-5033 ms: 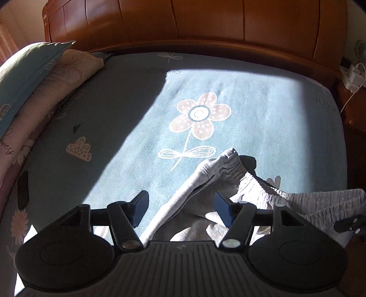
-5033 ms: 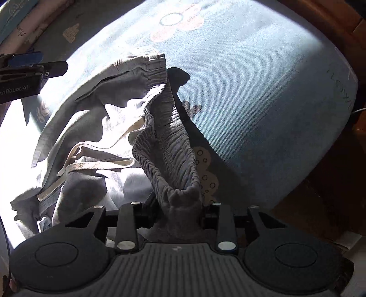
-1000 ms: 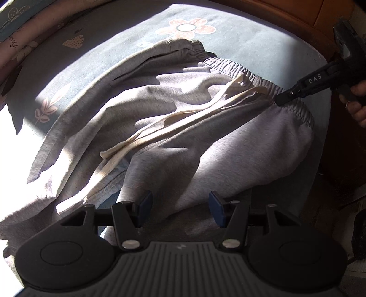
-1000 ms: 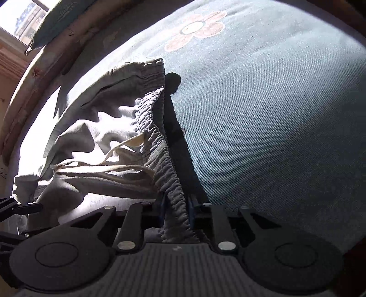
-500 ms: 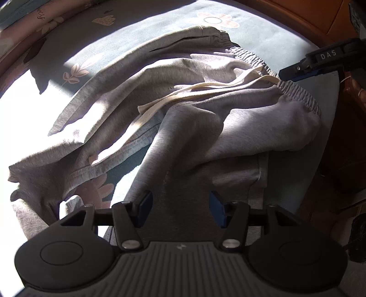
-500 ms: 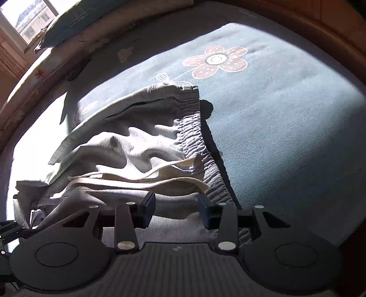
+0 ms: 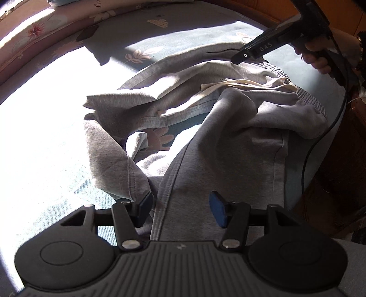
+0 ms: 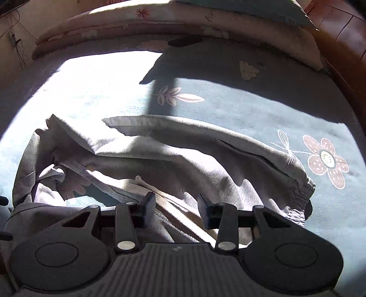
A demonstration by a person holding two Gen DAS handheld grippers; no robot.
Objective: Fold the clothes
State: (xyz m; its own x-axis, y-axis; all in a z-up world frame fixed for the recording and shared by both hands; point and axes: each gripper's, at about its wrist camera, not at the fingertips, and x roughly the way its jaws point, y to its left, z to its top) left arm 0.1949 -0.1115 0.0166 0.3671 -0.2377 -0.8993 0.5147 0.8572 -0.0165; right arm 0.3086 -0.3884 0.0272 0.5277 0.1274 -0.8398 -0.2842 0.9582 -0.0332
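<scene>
- A pair of grey sweatpants (image 7: 228, 141) lies rumpled on a bed covered by a teal sheet (image 8: 263, 102) printed with flowers and leaves.
- Strong sunlight washes out 1 side of the sheet, and hard shadows cross the cloth.
- The elastic waistband (image 7: 311, 100) sits near the edge of the bed by the wooden frame (image 7: 343, 160); a cream drawstring (image 7: 247, 85) trails across the fabric just below it.
- 1 trouser leg runs from the waistband down toward the left gripper (image 7: 181, 209); the other leg is bunched and folded back on itself, with a patch of sheet showing between the 2.
- The left gripper's fingers are spread, with a seam of the near leg lying between them; the pads do not press on it.
- The right gripper (image 8: 176, 209) has just been opening: its fingers now stand apart above the drawstring and the grey cloth, gripping nothing.
- From the left wrist view, the right gripper (image 7: 240, 57) shows as a black bar marked "DAS", held by the person's right hand (image 7: 318, 57), its tip over the far side of the sweatpants.
- A black cable (image 7: 320, 137) hangs from that handle past the edge of the bed.
- Pillows (image 8: 160, 18) in floral covers line the far edge, next to a wooden headboard (image 8: 343, 34).
</scene>
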